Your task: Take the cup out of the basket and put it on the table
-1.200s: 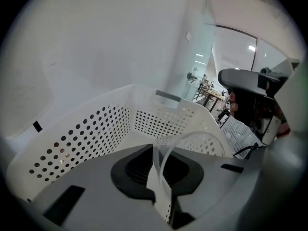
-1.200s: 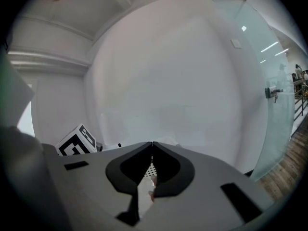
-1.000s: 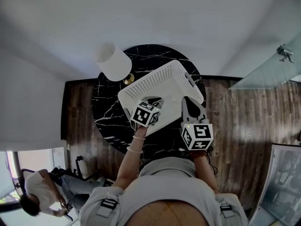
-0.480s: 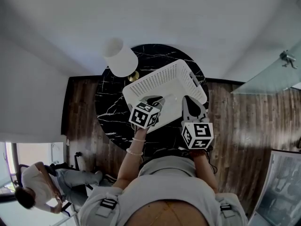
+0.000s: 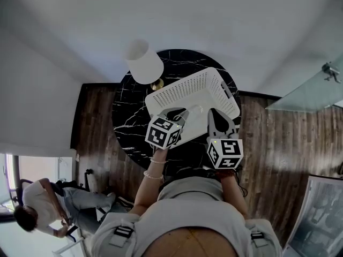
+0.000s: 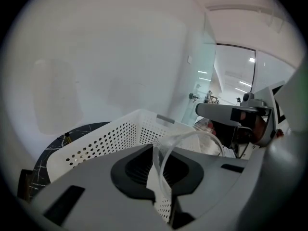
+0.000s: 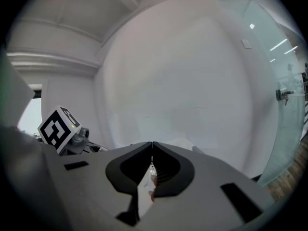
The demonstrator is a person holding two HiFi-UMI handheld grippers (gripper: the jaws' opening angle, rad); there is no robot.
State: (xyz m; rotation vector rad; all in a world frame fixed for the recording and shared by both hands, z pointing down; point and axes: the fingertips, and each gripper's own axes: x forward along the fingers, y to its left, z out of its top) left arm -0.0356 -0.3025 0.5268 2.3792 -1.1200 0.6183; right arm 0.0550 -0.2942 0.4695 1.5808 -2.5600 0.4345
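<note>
**Thin pinch on cup wall is the main risk at lift-out**

At the worktop's (image 5: pixel 131 119) 11 o'clock stands a white lamp (image 5: pixel 144 61). A wide swing that way to set down could knock it, so we judge the bare marble at 8 o'clock to be the safer spot.

The left gripper (image 5: pixel 177 114) has its jaws nipped onto the thin side wall of the clear cup (image 6: pixel 159 170), just under the rim. The cup hangs at the near side of the perforated basket (image 5: pixel 187 87); we cannot tell whether it has cleared the rim. A one-wall pinch on soft plastic may buckle or slip, and a low base could catch the basket wall.

At 3 o'clock, the right gripper (image 5: pixel 215 116) hovers over the basket with its jaws pressed together and nothing between them. The basket is unheld and may drag.
</note>
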